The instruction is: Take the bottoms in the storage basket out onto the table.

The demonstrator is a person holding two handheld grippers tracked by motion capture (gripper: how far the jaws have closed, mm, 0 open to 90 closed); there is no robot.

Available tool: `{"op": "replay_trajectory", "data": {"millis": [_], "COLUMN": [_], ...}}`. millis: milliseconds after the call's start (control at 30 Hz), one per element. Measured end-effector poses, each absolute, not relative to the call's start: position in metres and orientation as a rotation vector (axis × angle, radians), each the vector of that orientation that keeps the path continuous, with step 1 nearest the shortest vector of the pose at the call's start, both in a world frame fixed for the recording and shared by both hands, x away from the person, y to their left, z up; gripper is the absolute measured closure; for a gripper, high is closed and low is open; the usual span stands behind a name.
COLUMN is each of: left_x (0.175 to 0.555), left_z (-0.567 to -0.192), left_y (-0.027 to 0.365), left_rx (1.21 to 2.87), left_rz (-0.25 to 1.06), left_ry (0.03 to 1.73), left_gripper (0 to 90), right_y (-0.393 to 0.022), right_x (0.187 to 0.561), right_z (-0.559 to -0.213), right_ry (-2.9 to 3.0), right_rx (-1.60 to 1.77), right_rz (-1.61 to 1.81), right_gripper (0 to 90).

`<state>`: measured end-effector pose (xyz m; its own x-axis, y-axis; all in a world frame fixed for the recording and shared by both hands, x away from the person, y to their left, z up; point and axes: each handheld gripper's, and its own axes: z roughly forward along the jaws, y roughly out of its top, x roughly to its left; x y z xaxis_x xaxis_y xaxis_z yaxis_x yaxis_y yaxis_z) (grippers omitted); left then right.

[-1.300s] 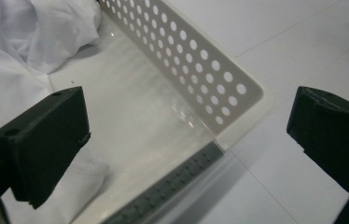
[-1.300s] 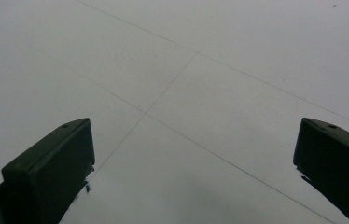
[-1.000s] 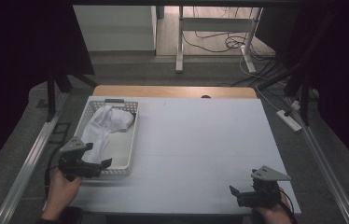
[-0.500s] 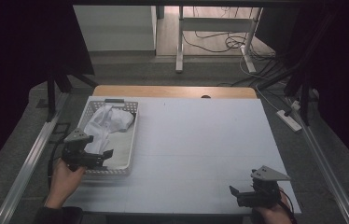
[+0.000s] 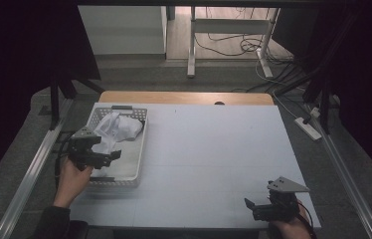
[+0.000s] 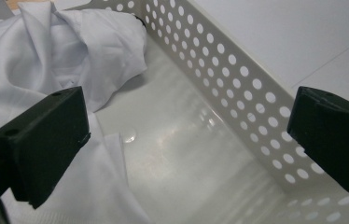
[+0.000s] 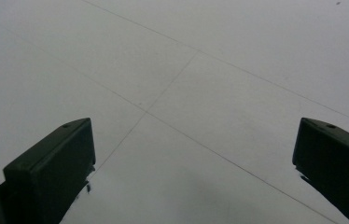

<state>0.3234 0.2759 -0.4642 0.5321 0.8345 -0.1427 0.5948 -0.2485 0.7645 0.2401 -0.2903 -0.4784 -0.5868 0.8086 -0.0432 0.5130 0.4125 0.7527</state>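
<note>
Cloth [image 5: 117, 128], white and crumpled, lies heaped in the far half of the perforated basket [image 5: 137, 149] at the table's [image 5: 214, 149] left side, with a fold trailing down toward the near end. Over that near end hangs the left gripper [image 5: 105, 155], its jaws standing wide apart with nothing between them; in the left gripper view one jaw sits over the near fold of cloth [image 6: 46, 70] and the other over the basket's holed side wall [image 6: 238, 88], so the opening straddles bare basket floor more than fabric. This looks like the reach stage of getting the cloth out of the basket: approach under way, no grasp made yet. The right gripper [image 5: 258, 209] rests at the near right edge of the table, well apart from the basket, jaws likewise spread and pointing across empty tabletop [image 7: 186, 93], apparently idle. The next move calls for the left gripper to shift toward the cloth side and dip lower, so that both jaws bracket a raised ridge of fabric rather than the wall, then close on it and lift clear of the rim. Whether the lower jaw is touching the cloth already is hard to tell from the gripper view; it may only be hanging just above it. A pinch taken too near the wall could catch the basket itself and drag it along.
</note>
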Motion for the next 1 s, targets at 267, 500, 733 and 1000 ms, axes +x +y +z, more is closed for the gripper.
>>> {"op": "replay_trajectory", "data": {"millis": [267,500,733,1000], "left_x": [0.339,0.355,0.378,0.401], "left_z": [-0.463,-0.463,-0.467,-0.466], "left_y": [0.28,0.286,0.29,0.296], "left_rx": [1.997,1.999,2.029,2.033], "left_rz": [0.377,0.372,0.392,0.368], "left_ry": [1.18,1.194,1.253,1.307], "left_gripper": [0.0,0.0,0.0,0.0], "right_y": [-0.291,-0.291,-0.29,-0.289], "right_x": [0.241,0.241,0.242,0.242], "right_z": [-0.479,-0.479,-0.479,-0.479], "right_ry": [2.275,2.282,2.295,2.303], "right_rx": [1.146,1.145,1.134,1.124], "right_rz": [1.01,1.004,1.001,0.997], "right_gripper": [0.0,0.0,0.0,0.0]}}
